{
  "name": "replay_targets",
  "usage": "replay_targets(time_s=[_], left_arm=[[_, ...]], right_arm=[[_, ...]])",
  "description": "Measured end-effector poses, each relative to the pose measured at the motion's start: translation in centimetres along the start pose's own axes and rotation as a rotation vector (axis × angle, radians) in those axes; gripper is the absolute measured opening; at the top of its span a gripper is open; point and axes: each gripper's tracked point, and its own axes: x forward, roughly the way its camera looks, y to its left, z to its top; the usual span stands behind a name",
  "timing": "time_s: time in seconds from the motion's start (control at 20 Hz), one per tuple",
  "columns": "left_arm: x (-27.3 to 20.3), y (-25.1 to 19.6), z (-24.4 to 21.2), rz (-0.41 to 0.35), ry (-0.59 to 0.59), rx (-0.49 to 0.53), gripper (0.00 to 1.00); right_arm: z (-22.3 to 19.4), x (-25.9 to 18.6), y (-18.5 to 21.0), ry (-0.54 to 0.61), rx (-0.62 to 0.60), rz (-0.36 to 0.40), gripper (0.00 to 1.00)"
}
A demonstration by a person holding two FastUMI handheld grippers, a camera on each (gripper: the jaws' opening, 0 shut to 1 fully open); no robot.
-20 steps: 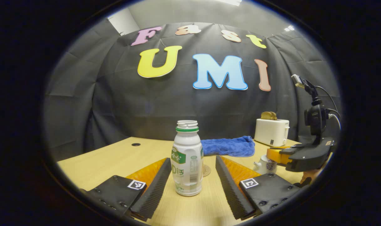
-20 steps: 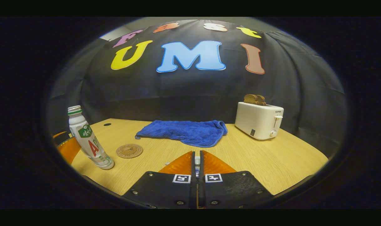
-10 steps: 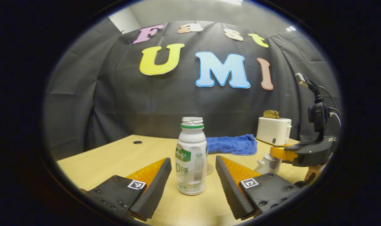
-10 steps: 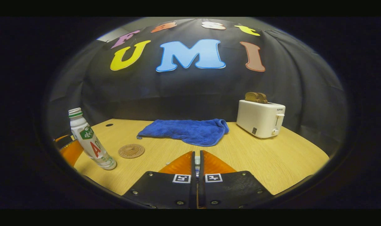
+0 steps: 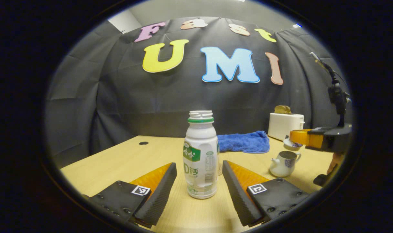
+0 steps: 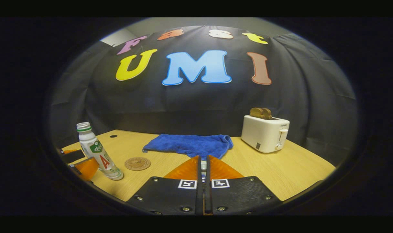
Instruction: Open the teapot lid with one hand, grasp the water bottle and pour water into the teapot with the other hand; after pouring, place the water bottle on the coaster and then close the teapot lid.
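Note:
A white uncapped water bottle (image 5: pixel 201 155) with a green label stands upright on the wooden table, between the fingers of my left gripper (image 5: pixel 199 165). That gripper is open, with a gap on each side of the bottle. To the right stands the small white teapot (image 5: pixel 283 160), its mouth uncovered. Just above it hangs the lid (image 5: pixel 290 144), in the tips of my right gripper (image 5: pixel 293 137). In the right gripper view, my right gripper (image 6: pixel 202 158) is shut on a white bit of the lid (image 6: pixel 202 165). The bottle (image 6: pixel 98 156), the round coaster (image 6: pixel 137 163) and the left gripper (image 6: pixel 80 161) lie to its left.
A blue towel (image 6: pixel 190 145) lies at the back of the table, with a white toaster (image 6: pixel 264 133) holding toast to its right. A small cable hole (image 5: pixel 143 143) is in the tabletop at the far left. A hand (image 5: pixel 333 161) holds the right gripper.
My right gripper has risen with the lid, lifting it off the teapot, whose mouth now shows. My left gripper stays open around the bottle.

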Motion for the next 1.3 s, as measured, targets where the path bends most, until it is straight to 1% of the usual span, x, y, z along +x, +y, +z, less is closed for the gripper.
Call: replay_targets(time_s=[0.05,0.25,0.35,0.4,0.5,0.55,0.6,0.65,0.7,0.8,0.9,0.95,1.0,1.05,1.1,1.15,1.2,1.3], left_arm=[[0.3,0.1,-0.2,0.006,0.007,0.010,1.00],[1.6,-0.1,-1.4,0.018,0.038,0.030,0.88],[2.1,0.0,-1.2,0.022,0.037,0.028,1.00],[2.5,-0.2,-1.3,0.019,0.045,0.032,1.00],[3.0,-0.3,-1.6,0.025,0.061,0.051,0.88],[3.2,-0.3,-1.4,0.026,0.062,0.057,0.94],[3.3,-0.3,-1.5,0.027,0.065,0.064,0.94],[3.4,-0.4,-1.5,0.024,0.070,0.069,0.88],[3.6,-0.6,-1.6,0.023,0.076,0.075,0.99],[3.7,-0.6,-1.5,0.029,0.083,0.087,0.82],[3.8,-0.6,-1.6,0.031,0.086,0.092,0.87],[3.8,-0.6,-1.5,0.032,0.088,0.094,0.92],[3.8,-0.7,-1.5,0.032,0.087,0.099,0.85],[3.8,-0.7,-1.4,0.032,0.087,0.104,0.90],[3.9,-0.9,-1.5,0.030,0.088,0.116,0.89],[3.9,-1.0,-1.3,0.028,0.087,0.132,0.89],[4.0,-1.2,-1.2,0.024,0.088,0.155,0.89],[4.1,-1.5,-1.1,0.023,0.090,0.198,0.89]], right_arm=[[0.4,-0.2,-0.2,-0.008,0.003,-0.001,0.02],[1.3,-0.6,-1.1,-0.033,0.012,-0.008,0.02],[1.5,-0.8,-1.6,-0.042,0.016,-0.012,0.02],[1.5,-0.8,-1.7,-0.042,0.018,-0.012,0.02],[1.3,-0.7,-2.0,-0.040,0.025,-0.010,0.02],[1.2,-0.7,-2.1,-0.038,0.029,-0.008,0.02],[1.0,-0.7,-2.2,-0.035,0.032,-0.006,0.02],[0.9,-0.6,-2.3,-0.033,0.034,-0.005,0.02],[0.7,-0.5,-2.4,-0.031,0.037,-0.004,0.02],[0.5,-0.5,-2.7,-0.030,0.042,-0.002,0.02],[0.4,-0.4,-3.0,-0.033,0.047,-0.003,0.02],[0.3,-0.4,-3.3,-0.034,0.049,-0.006,0.02],[0.2,-0.3,-3.5,-0.034,0.051,-0.009,0.02],[0.1,-0.3,-3.7,-0.034,0.054,-0.011,0.02],[0.0,-0.3,-3.9,-0.033,0.057,-0.012,0.02],[0.0,-0.3,-4.1,-0.032,0.061,-0.012,0.02],[-0.2,-0.2,-4.2,-0.032,0.065,-0.013,0.00],[-0.3,-0.2,-4.7,-0.032,0.069,-0.017,0.00]])
